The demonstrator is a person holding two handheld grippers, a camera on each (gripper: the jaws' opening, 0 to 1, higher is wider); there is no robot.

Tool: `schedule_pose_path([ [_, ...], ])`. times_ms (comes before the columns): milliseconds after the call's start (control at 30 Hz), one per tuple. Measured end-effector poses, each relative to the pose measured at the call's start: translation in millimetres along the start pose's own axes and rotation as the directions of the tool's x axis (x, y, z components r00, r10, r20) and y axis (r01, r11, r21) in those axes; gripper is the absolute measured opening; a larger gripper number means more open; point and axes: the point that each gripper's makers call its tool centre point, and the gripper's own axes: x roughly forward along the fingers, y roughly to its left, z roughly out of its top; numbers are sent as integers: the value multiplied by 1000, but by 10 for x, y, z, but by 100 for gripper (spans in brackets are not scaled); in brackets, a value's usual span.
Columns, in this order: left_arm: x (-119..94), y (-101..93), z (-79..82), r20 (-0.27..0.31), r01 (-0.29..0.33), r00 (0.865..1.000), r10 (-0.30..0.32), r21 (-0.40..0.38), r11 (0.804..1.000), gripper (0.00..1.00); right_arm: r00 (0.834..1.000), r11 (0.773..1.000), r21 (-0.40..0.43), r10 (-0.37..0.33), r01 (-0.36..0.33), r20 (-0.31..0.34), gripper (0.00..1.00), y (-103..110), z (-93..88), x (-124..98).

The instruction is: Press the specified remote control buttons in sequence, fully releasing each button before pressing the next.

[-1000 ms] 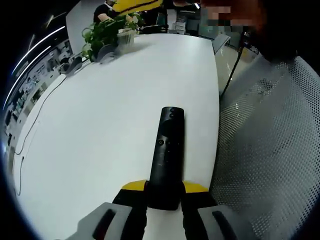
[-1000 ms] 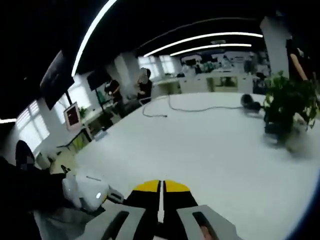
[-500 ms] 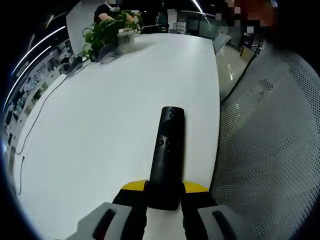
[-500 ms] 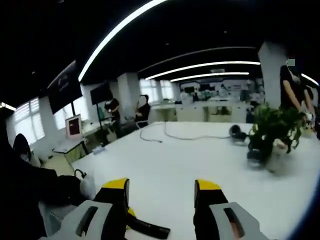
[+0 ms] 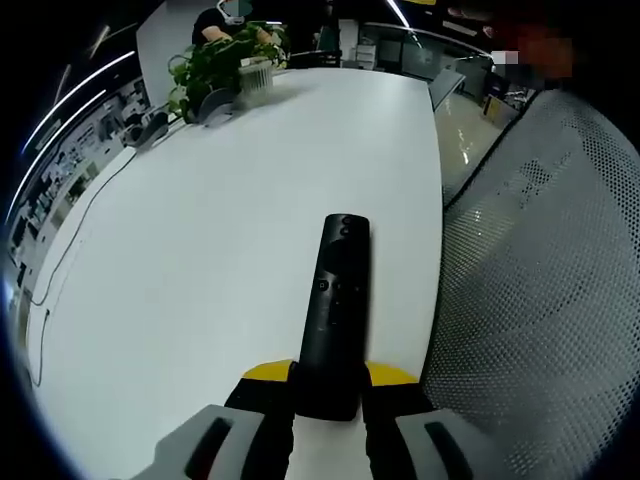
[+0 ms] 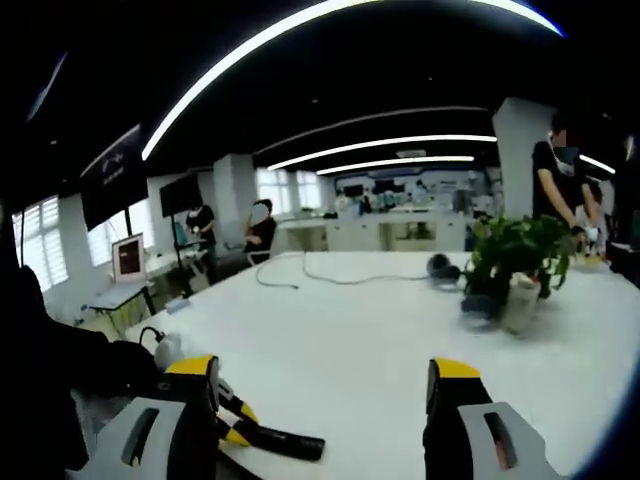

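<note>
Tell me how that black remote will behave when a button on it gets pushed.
The remote is a straight, flat slab, so it looks rigid and unlikely to roll. The left gripper clamps only its near end, so a press near the far buttons may tip it downward. Its smooth casing could slide on the glossy white table.

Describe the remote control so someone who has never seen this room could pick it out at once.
Start from the big white table and go to its near edge beside the mesh chair back. There the left hand-held gripper clamps the remote by its near end. It is a slim black bar with small buttons on top, the lone dark thing on that bare stretch, far from the potted plant.
</note>
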Motion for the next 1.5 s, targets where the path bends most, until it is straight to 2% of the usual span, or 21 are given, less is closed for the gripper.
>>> schedule_pose_path([
  [100, 4, 4, -1, 4, 0, 1000, 0, -5, 1000, 25, 1000, 1000, -23, -18, 18, 2, 99, 3, -50, 9],
  [133, 4, 4, -1, 5, 0, 1000, 0, -4, 1000, 25, 999, 999, -24, -45, 45, -11, 99, -28, -88, 6],
  [200, 2, 3, 4, 7, 1, 1000, -1, -5, 1000, 25, 999, 998, -41, -43, 43, -4, 99, -11, -82, 59],
  [267, 4, 5, 4, 9, 1, 1000, -1, -5, 1000, 25, 998, 995, -73, -70, 70, 8, 99, -52, -65, 56],
  [633, 5, 8, 10, 10, 4, 1000, -4, -4, 1000, 25, 991, 990, -58, -131, 130, -24, 98, -187, -139, 70],
  [733, 3, 6, 12, 14, 4, 1000, -4, -4, 1000, 25, 990, 990, -58, -133, 130, -55, 97, -190, -195, 81],
  [1067, 9, 12, 8, -31, 8, 999, -7, 13, 1000, 24, 988, 988, -90, -132, 124, -81, 88, -168, -236, 75],
  [1200, 9, 16, 7, -72, 34, 997, -30, 51, 998, 24, 987, 988, -105, -124, 114, -99, 86, -142, -265, 91],
  [1300, 15, 26, 17, -107, 46, 993, -42, 38, 998, 24, 986, 987, -116, -121, 108, -112, 85, -133, -288, 101],
  [1500, 17, 90, -2, -162, 60, 986, -43, 103, 993, 23, 984, 987, -116, -128, 114, -121, 84, -150, -307, 103],
])
